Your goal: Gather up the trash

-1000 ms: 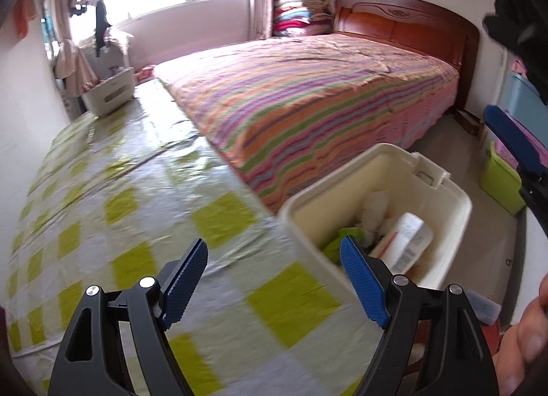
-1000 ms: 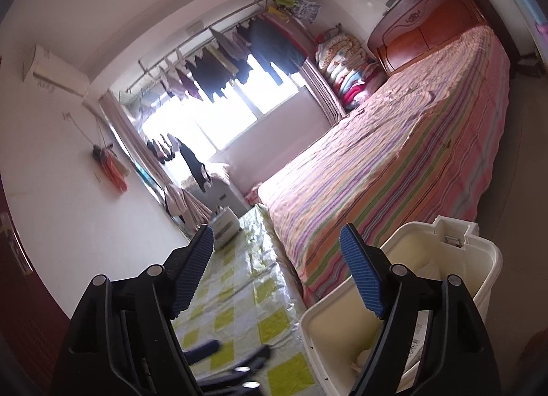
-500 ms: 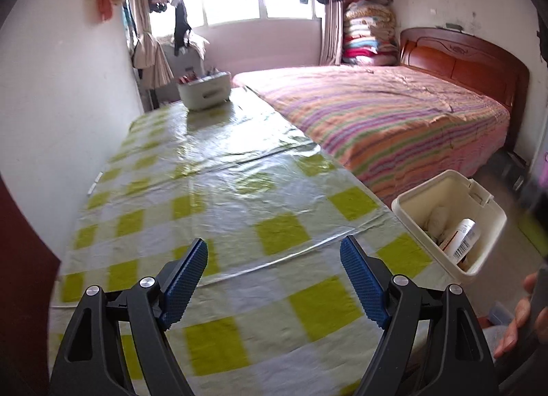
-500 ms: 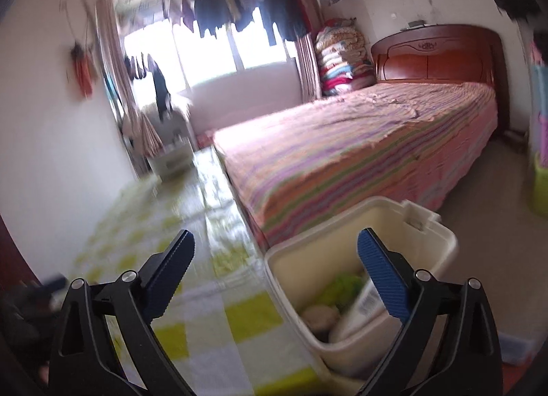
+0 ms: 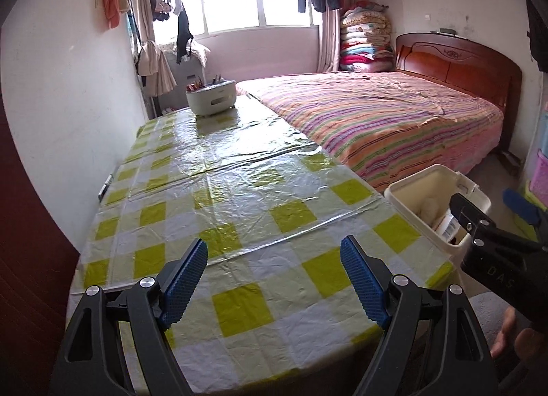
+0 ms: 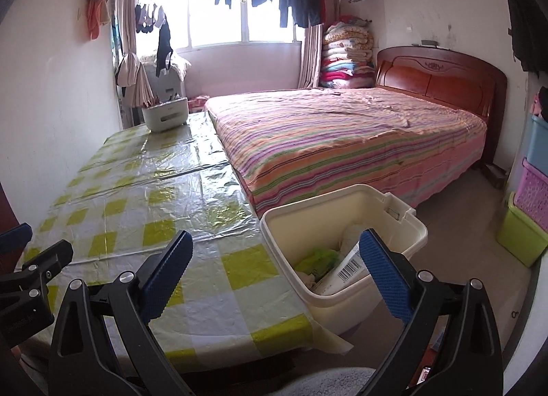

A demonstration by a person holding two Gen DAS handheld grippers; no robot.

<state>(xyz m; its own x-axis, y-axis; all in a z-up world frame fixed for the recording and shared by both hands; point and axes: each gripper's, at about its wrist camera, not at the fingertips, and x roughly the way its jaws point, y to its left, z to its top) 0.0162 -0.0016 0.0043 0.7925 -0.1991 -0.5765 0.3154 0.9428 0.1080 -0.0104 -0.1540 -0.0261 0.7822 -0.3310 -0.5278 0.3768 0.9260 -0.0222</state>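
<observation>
Between the spread blue pads of the left gripper [image 5: 274, 279] nothing is sitting: its jaws are standing wide over the yellow-checked tablecloth [image 5: 219, 190], holding nothing. Beside it, the right gripper [image 6: 274, 276] is likewise gaping wide and empty, hanging over the table's near corner with 1 finger across the mouth of the cream bin [image 6: 407, 248].

Outward from there, the bin is standing on the floor just beside the table's corner, between table and bed [image 6: 342, 136]. Inside it the trash is lying loose: a white box with a barcode [image 6: 346, 267] is leaning tilted against the near wall, something green and crumpled [image 6: 318, 257] is resting beside it, and a pale wad [image 6: 349, 238] is showing behind them.

Judging by this, the collecting is looking close to finished, perhaps finished: at least 3 pieces are lying in the bin, and no loose litter is showing on the cloth in either view. Only a grey caddy [image 5: 211, 97] of utensils is standing at the table's far end, which is not reading as rubbish
</observation>
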